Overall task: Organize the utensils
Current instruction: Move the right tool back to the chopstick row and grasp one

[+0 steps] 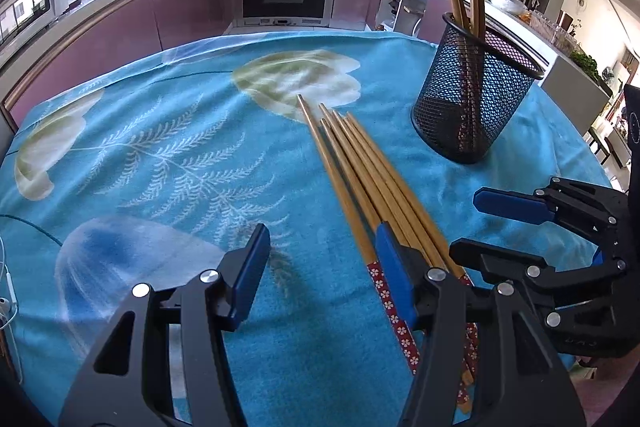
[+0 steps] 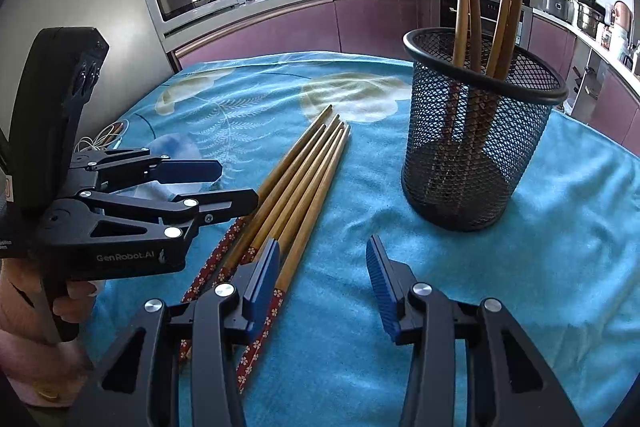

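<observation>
Five or so chopsticks (image 2: 296, 183) lay bunched on the blue cloth (image 2: 520, 267) near the mesh cup (image 2: 480, 151), and with both the left gripper (image 1: 320, 259) and right gripper (image 2: 324, 267) open, empty, a careless pinch risked scattering them.

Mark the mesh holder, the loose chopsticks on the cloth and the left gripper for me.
mesh holder (image 2: 480, 147): right wrist view, on its black mesh wall.
loose chopsticks (image 2: 304, 179): right wrist view, on the bare wooden shafts, mid-bundle.
left gripper (image 1: 320, 267): left wrist view, midway between its open blue-padded fingertips.
</observation>
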The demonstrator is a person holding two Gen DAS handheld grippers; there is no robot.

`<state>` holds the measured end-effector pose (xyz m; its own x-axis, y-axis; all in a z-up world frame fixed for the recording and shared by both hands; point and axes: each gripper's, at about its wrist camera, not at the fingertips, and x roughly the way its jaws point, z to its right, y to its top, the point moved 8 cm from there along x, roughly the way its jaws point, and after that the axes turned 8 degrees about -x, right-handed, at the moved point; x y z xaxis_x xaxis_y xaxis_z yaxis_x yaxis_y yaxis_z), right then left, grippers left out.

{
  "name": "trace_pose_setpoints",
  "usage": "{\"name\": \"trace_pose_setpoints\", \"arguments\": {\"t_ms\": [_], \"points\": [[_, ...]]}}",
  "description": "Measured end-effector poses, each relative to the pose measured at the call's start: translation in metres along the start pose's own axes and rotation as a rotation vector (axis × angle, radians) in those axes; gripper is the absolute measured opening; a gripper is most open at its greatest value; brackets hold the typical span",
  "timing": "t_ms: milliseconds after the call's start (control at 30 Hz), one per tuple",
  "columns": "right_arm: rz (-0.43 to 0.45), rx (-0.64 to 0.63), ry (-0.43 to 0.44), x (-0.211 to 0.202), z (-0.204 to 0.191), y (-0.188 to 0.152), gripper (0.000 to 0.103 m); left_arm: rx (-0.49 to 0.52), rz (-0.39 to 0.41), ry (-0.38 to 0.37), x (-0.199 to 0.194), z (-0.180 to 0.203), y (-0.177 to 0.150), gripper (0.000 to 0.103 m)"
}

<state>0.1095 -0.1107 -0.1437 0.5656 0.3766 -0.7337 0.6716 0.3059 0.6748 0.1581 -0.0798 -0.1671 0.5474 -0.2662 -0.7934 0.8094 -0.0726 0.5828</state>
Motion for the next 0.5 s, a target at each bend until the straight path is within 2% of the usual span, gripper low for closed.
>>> {"name": "trace_pose_setpoints", "arguments": {"t_ms": [500], "points": [[-0.028,-0.031,-0.032,0.0086,-0.0043,0.0008,0.041,0.028,-0.002,0.036,0.0068,0.0027,0.0002,0.054]]}}
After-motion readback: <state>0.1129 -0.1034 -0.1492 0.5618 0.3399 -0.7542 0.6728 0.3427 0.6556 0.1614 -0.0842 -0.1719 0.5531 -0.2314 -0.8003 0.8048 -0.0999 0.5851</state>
